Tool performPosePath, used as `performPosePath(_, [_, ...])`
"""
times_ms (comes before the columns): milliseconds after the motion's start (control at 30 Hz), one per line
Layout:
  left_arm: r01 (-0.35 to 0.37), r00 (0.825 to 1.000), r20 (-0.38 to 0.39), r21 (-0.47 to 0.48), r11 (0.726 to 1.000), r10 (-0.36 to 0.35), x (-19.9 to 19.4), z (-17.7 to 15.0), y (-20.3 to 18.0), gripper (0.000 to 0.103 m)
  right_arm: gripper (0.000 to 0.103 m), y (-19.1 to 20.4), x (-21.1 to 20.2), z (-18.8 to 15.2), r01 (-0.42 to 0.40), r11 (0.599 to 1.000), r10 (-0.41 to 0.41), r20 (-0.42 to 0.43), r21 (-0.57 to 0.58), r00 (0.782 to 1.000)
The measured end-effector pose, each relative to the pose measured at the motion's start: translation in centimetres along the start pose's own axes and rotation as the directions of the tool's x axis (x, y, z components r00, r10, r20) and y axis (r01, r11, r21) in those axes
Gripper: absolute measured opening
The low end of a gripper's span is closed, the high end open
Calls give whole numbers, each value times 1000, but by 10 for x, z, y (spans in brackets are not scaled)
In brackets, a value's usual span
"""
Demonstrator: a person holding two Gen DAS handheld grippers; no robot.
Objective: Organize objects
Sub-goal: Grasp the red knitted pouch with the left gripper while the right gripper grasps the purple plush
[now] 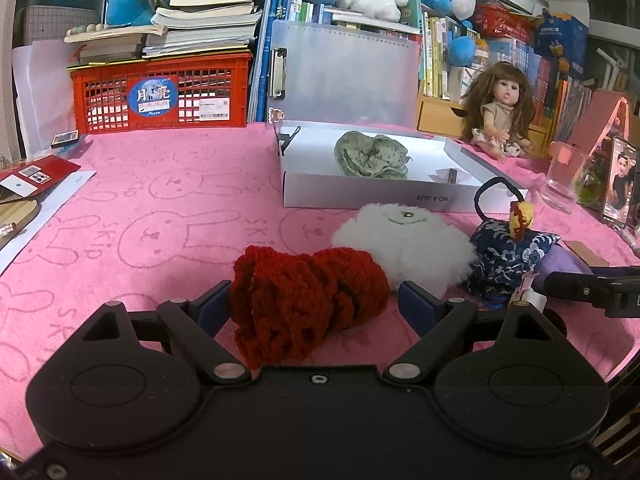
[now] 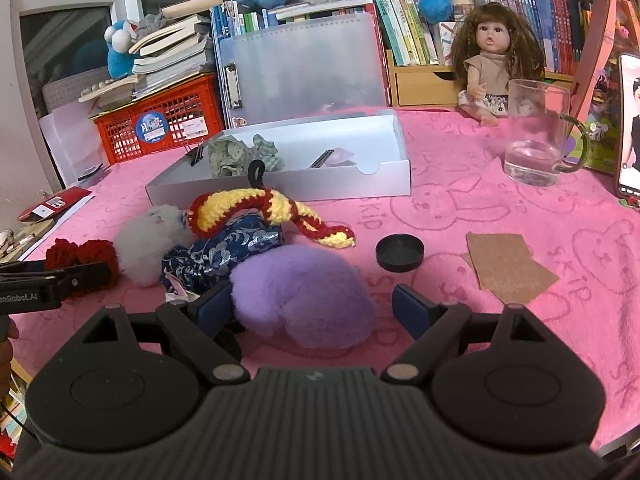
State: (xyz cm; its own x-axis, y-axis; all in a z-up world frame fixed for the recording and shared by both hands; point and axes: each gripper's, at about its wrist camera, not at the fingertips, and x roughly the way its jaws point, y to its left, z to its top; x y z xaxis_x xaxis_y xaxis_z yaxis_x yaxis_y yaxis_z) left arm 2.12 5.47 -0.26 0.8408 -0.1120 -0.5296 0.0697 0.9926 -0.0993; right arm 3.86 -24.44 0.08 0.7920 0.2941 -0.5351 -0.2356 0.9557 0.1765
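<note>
My left gripper (image 1: 316,306) stands open around a red knitted scrunchie (image 1: 308,296) lying on the pink cloth; a gap shows at the right pad. My right gripper (image 2: 312,310) is open around a purple fluffy scrunchie (image 2: 304,300), which brushes the left pad only. Between the two lie a white fluffy scrunchie (image 1: 400,244), a blue patterned scrunchie (image 2: 224,248) and a yellow-and-red knitted hair tie (image 2: 276,212). Behind them sits an open white box (image 2: 320,188) holding a green scrunchie (image 1: 372,156).
A black cap (image 2: 400,254) and a cardboard scrap (image 2: 504,264) lie right of the purple scrunchie. A glass mug (image 2: 536,132), a doll (image 2: 492,56) and a phone (image 2: 630,128) stand at the back right. A red crate (image 1: 160,92) with books stands back left.
</note>
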Motion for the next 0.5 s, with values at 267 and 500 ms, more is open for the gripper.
performPosePath(267, [19, 1000, -7, -31, 999, -19, 3, 0, 2, 71, 88, 3, 0, -1, -16, 1000, 16, -5, -5, 1000])
performPosePath(500, [21, 1000, -3, -40, 999, -21, 2, 0, 2, 63, 78, 4, 0, -1, -13, 1000, 12, -5, -8, 1000])
